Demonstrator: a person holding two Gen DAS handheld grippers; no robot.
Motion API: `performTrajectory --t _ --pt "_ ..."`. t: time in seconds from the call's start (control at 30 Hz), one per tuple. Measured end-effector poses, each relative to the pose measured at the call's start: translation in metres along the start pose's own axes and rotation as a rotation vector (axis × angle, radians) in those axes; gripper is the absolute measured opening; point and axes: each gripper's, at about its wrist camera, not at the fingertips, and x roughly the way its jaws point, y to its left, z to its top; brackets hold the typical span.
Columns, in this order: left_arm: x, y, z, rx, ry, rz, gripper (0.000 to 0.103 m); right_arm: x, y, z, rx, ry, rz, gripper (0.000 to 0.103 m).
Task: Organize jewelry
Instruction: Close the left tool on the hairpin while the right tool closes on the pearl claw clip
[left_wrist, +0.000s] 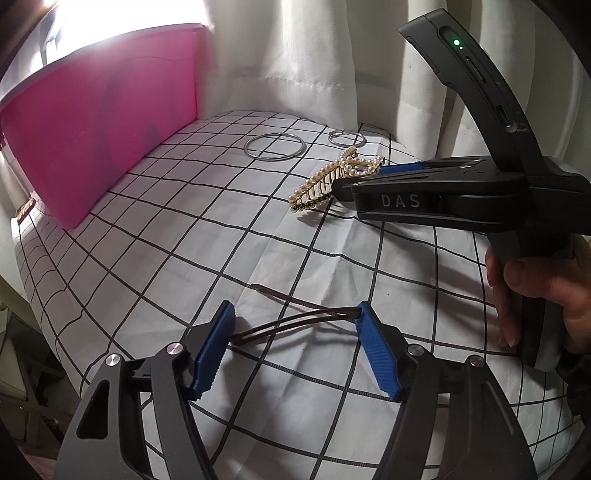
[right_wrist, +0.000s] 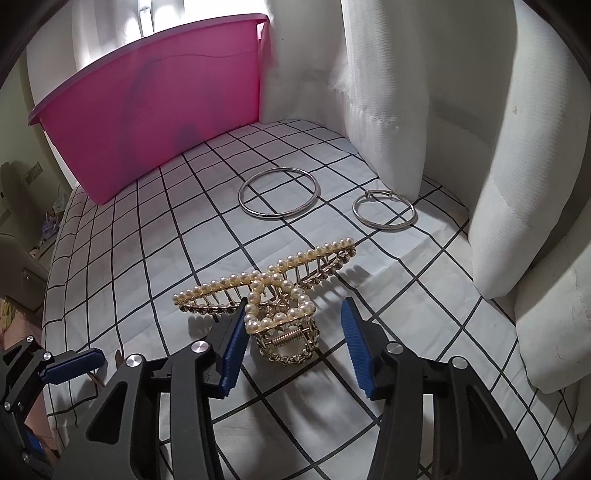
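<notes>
A gold pearl hair claw (right_wrist: 273, 295) lies on the checked cloth (right_wrist: 147, 240); it also shows in the left wrist view (left_wrist: 328, 181). My right gripper (right_wrist: 293, 332) is open, its blue fingers on either side of the claw's spring end, apart from it. A thin brown hair clip (left_wrist: 295, 321) lies between the open blue fingers of my left gripper (left_wrist: 295, 325); its right end touches the right pad. A large silver bangle (right_wrist: 279, 199) and a smaller silver bangle (right_wrist: 384, 214) lie farther back.
A pink plastic bin (right_wrist: 155, 103) stands at the back left on the cloth. White curtains (right_wrist: 480, 147) hang along the back and right. The right gripper's body (left_wrist: 461, 199) reaches over the cloth from the right in the left wrist view.
</notes>
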Motion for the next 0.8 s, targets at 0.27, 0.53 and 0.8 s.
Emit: performTrajectory --t 0.27,0.53,0.8 --pt "-0.008 0.014 0.009 -0.026 -0.018 -0.005 0.065 -0.004 0.001 -0.001 0.027 -0.008 0.000 0.034" --pt "-0.023 0.028 0.026 -0.029 -0.058 0.001 0.065 -0.012 0.006 -0.002 0.063 -0.016 0.000 0.034" --pt "-0.042 0.046 0.047 -0.018 -0.097 -0.005 0.065 -0.030 0.007 -0.001 0.133 -0.030 -0.027 0.033"
